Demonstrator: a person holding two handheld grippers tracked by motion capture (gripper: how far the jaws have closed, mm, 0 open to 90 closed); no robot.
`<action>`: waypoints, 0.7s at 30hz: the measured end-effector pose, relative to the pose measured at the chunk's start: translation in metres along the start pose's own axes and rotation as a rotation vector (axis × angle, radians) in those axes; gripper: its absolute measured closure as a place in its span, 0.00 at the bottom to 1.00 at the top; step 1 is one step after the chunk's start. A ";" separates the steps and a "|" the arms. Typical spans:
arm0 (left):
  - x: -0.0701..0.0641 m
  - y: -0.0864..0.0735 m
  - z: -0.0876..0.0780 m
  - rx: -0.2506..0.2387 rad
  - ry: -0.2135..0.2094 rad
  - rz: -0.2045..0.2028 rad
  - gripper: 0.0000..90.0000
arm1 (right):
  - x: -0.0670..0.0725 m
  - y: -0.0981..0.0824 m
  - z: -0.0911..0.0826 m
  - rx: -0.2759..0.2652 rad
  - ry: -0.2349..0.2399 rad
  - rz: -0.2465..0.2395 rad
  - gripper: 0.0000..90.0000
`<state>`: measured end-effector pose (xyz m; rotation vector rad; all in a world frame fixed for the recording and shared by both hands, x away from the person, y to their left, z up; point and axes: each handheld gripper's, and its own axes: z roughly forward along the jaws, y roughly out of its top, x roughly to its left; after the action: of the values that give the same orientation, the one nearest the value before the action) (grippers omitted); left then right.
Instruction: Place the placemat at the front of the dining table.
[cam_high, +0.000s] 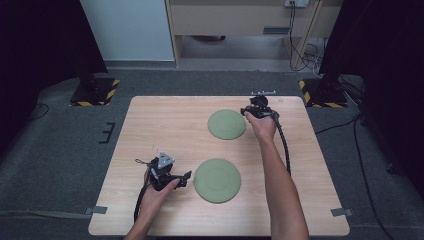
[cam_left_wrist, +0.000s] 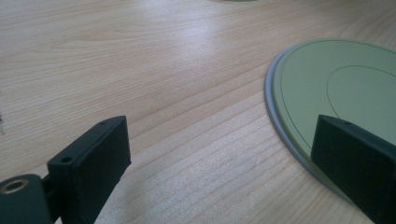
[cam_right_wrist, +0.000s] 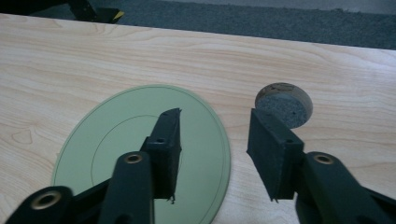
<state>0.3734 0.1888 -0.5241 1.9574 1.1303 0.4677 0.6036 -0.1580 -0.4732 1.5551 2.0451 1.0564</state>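
Two flat round green plates lie on the wooden table (cam_high: 150, 125). My left gripper (cam_high: 188, 176) sits low at the left rim of the near plate (cam_high: 217, 180). It is open wide (cam_left_wrist: 219, 126) with bare wood between its jaws, and its right jaw stands over the plate's edge (cam_left_wrist: 336, 84). At the right rim of the far plate (cam_high: 226, 124) my right gripper (cam_high: 246, 112) is open (cam_right_wrist: 215, 114). One of its jaws is above that plate (cam_right_wrist: 116, 144) and the other is past the rim. Nothing is held.
A round grey-filled hole (cam_right_wrist: 284, 103) is set in the tabletop just beyond my right gripper. Black stands with yellow-striped bases (cam_high: 95, 92) (cam_high: 320, 92) are on the carpet behind the table's far corners. Cables trail from both grippers.
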 end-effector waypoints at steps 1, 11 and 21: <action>0.000 0.000 0.000 0.001 0.001 -0.002 0.04 | 0.000 0.000 -0.002 0.002 -0.001 0.001 0.52; 0.001 0.001 0.000 0.002 0.006 -0.006 0.04 | 0.004 0.005 -0.023 -0.022 -0.033 0.015 0.19; 0.006 0.001 -0.003 -0.001 0.025 -0.001 0.04 | 0.006 0.003 -0.053 -0.052 0.006 0.003 0.07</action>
<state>0.3751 0.1951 -0.5218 1.9552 1.1462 0.4931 0.5682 -0.1696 -0.4352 1.5318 2.0032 1.1074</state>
